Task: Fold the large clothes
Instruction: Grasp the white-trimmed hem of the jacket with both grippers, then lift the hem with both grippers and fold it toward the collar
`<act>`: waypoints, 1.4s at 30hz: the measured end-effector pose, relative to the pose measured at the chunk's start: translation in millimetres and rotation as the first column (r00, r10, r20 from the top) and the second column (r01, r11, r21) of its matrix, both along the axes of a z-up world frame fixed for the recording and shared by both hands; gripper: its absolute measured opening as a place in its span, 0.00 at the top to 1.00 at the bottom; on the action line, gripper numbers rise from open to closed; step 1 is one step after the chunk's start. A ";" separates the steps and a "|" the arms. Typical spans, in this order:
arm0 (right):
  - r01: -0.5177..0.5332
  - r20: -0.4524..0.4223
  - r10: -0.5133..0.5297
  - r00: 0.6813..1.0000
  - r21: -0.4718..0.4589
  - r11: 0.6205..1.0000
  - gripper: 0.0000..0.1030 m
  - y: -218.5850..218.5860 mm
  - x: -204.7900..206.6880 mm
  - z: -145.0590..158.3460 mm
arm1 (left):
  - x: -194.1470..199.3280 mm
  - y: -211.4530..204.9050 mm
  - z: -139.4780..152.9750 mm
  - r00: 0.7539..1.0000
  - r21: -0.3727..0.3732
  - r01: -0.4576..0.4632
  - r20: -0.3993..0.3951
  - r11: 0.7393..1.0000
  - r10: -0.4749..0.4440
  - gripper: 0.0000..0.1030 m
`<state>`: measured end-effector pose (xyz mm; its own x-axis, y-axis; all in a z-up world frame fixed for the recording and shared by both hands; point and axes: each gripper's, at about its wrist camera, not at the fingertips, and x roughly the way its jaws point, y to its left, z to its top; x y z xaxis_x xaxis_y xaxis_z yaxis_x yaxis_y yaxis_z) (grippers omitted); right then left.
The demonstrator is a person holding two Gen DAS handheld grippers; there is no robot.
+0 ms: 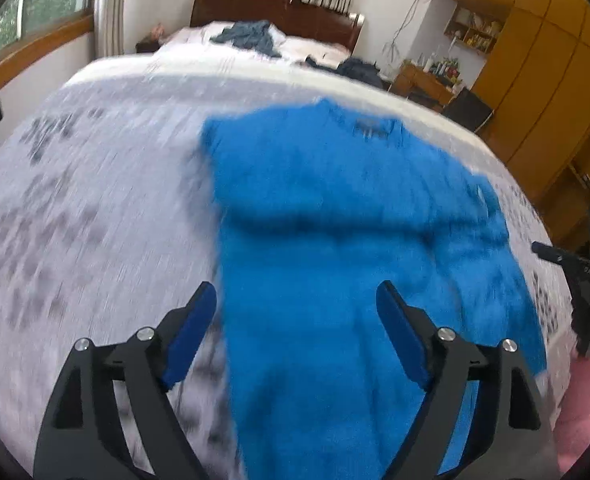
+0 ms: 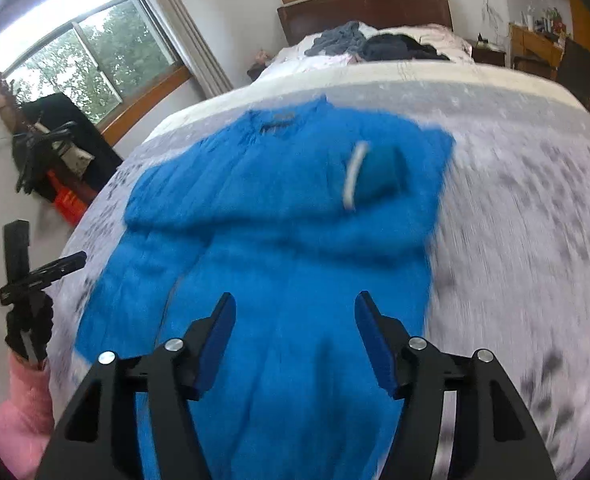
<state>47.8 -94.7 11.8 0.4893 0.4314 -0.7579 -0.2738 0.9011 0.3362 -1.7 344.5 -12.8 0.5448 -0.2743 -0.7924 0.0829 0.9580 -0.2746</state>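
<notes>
A bright blue garment (image 1: 335, 216) lies spread on the patterned white and grey bedspread (image 1: 75, 200), collar toward the headboard, with folds across its middle. My left gripper (image 1: 297, 312) hovers open above the garment's lower left part, nothing between its blue pads. In the right wrist view the same blue garment (image 2: 287, 216) shows a white stripe on a folded sleeve (image 2: 355, 176). My right gripper (image 2: 295, 320) is open above the lower part of the garment, holding nothing. Both views are motion-blurred. The other gripper (image 2: 35, 276) appears at the left edge, held by a pink-sleeved arm (image 2: 23, 400).
Dark and grey clothes (image 2: 367, 44) are piled near the wooden headboard (image 2: 363, 8). Windows (image 2: 83, 52) line the left wall. Wooden cabinets (image 1: 535, 60) and a cluttered desk (image 1: 431, 76) stand to the right of the bed. Dark items (image 2: 51, 148) and an orange object lean by the left wall.
</notes>
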 end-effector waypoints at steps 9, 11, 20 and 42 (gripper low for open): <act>0.028 -0.077 -0.028 0.997 -0.004 1.000 0.32 -32.8 -122.3 -37.6 | -106.1 12.0 -43.6 0.990 -0.147 -0.026 -0.139 0.989 0.005 0.19; 0.026 -0.109 -0.023 0.994 0.025 0.999 0.32 -34.3 -139.7 -49.5 | -113.1 8.9 -51.6 0.988 -0.170 -0.023 -0.156 0.985 -0.004 0.19; -0.023 -0.112 0.027 0.993 0.030 0.999 0.45 -17.6 -159.1 -74.4 | -121.0 -16.6 -62.1 0.985 -0.202 0.016 -0.167 0.979 -0.051 0.19; -0.098 0.099 0.079 0.992 0.214 0.972 0.87 -25.1 -112.5 35.5 | -72.7 -8.2 13.0 0.997 -0.445 0.074 0.052 0.892 -0.057 0.87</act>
